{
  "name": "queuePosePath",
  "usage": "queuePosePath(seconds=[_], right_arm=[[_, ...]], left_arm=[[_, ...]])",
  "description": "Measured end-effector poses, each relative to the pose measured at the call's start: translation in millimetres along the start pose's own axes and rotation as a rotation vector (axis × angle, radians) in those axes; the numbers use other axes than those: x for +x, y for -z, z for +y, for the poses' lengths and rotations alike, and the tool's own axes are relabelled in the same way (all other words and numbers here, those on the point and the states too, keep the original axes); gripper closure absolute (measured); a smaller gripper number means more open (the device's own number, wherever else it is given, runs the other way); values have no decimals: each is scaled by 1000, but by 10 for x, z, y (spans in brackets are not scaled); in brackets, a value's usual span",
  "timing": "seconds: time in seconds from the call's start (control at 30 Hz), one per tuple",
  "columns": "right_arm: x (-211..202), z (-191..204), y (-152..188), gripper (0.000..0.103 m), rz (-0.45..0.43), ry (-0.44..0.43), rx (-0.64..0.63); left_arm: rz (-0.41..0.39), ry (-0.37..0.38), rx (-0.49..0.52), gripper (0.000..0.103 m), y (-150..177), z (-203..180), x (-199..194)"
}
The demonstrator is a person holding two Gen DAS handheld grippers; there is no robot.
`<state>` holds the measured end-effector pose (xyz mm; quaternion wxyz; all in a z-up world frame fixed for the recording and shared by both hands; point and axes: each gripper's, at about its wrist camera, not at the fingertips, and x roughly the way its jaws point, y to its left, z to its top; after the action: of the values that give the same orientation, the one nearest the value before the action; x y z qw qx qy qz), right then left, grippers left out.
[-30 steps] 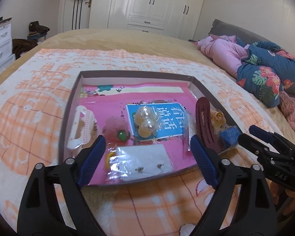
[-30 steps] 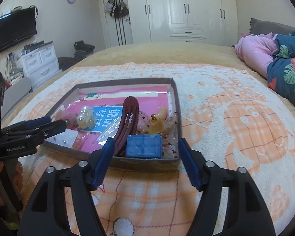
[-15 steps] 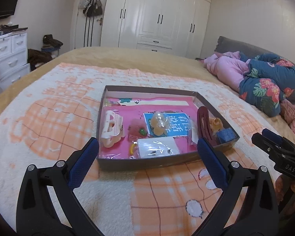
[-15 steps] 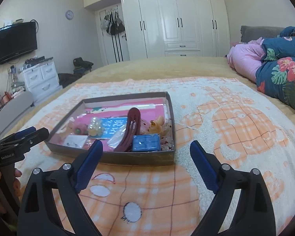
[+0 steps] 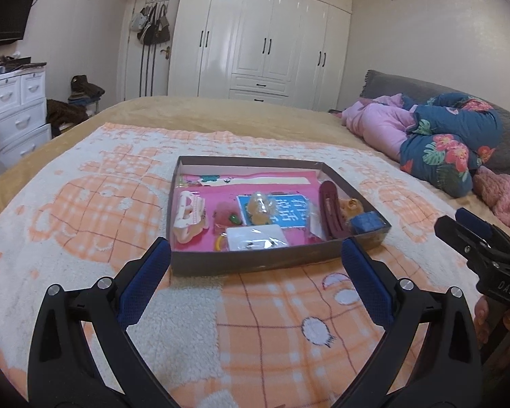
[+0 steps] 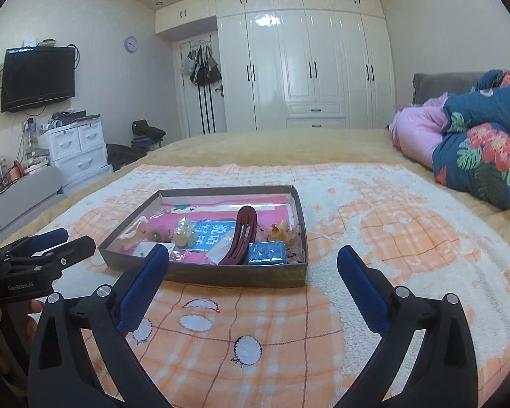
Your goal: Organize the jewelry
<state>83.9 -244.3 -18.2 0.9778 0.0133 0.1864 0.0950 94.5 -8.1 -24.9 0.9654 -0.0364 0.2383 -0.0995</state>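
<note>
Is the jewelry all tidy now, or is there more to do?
It looks about done. The white hair claw, dark red hair clip, blue box and bagged beads all lie inside the cardboard tray. The left gripper holds nothing; the right gripper is opening, empty. Nothing seems left on the blanket.

Your left gripper (image 5: 255,253) has black arms, blue textured pads (image 5: 142,285) and silver screws. Your right gripper (image 6: 253,256) looks identical.

A shallow brown cardboard tray (image 5: 255,261) lies flat, pink-lined. Inside it: a white hair claw (image 5: 188,216) at left, a maroon hair clip (image 5: 330,209) and a blue box (image 5: 367,221) at right.
</note>
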Motion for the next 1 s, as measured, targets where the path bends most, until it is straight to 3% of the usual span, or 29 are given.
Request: queuePosePath(seconds=[0.73,1.0], right_arm=[[-468,80,123,6,-198,57,-77],[-513,65,197,6,-196,53,-69]], left_arm=[[-87,-64,10,11,131,-88,-317],[-113,-64,21,11,176,-112,-436]])
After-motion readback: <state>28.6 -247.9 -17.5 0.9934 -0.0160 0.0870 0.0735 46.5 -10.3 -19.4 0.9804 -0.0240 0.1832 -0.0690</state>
